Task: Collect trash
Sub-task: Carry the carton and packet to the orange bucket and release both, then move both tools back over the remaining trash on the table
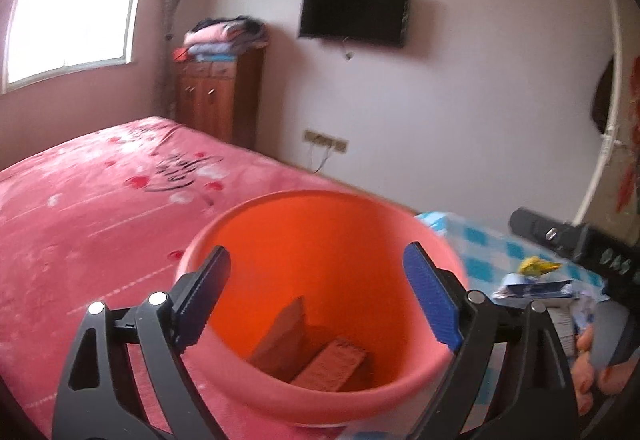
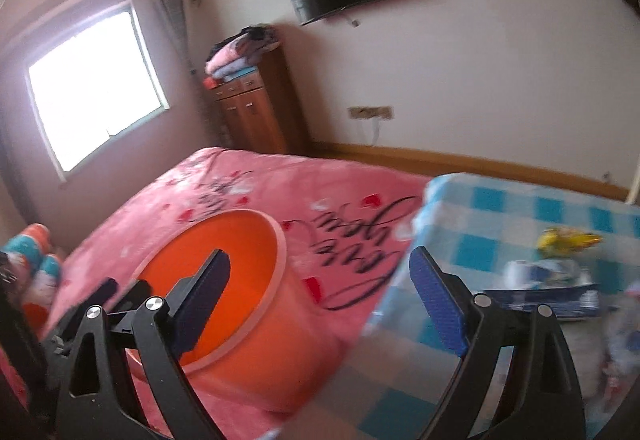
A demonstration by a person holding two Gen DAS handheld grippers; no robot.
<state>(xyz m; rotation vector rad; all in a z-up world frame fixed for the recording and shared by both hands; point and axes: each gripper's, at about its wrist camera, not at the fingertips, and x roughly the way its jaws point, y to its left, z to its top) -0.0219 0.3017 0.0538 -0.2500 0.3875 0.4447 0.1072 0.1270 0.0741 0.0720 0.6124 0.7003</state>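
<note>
An orange bucket stands on the pink bed, with two brown pieces lying in its bottom. My left gripper is open just above the bucket's near rim, its jaws spread across the mouth and empty. The bucket also shows in the right wrist view. My right gripper is open and empty, over the edge between bed and blue checked cloth. Trash lies on that cloth: a yellow wrapper, a blue-and-white packet and crumpled paper. The wrapper and packet show at the left wrist view's right.
A pink bedspread covers the bed. A wooden cabinet with folded clothes stands against the far wall under a wall television. A window is at the left. The right gripper's body and the hand show at the right.
</note>
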